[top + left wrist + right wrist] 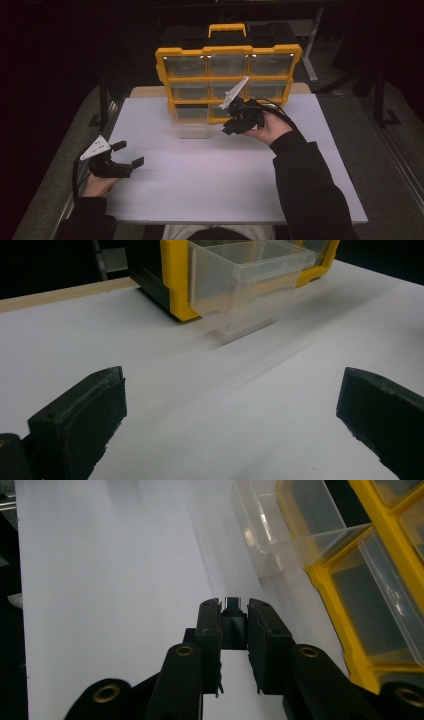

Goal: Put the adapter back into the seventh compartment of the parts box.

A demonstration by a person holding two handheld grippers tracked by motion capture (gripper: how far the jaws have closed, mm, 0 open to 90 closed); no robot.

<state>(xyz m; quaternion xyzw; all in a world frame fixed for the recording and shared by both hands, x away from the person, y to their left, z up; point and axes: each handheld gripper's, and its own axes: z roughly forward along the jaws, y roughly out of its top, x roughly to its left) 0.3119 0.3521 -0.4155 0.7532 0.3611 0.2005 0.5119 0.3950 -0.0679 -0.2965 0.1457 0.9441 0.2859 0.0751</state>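
My left tongs (129, 153) sit wide apart and empty at seven o'clock on the white tabletop (210, 185). My right tongs (234, 611) pinch a small dark part (233, 603), raised at one o'clock beside the clear drawer (191, 121) pulled from the yellow organizer (228, 77).

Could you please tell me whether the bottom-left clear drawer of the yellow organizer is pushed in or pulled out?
Pulled out: the clear drawer juts forward from the yellow organizer.
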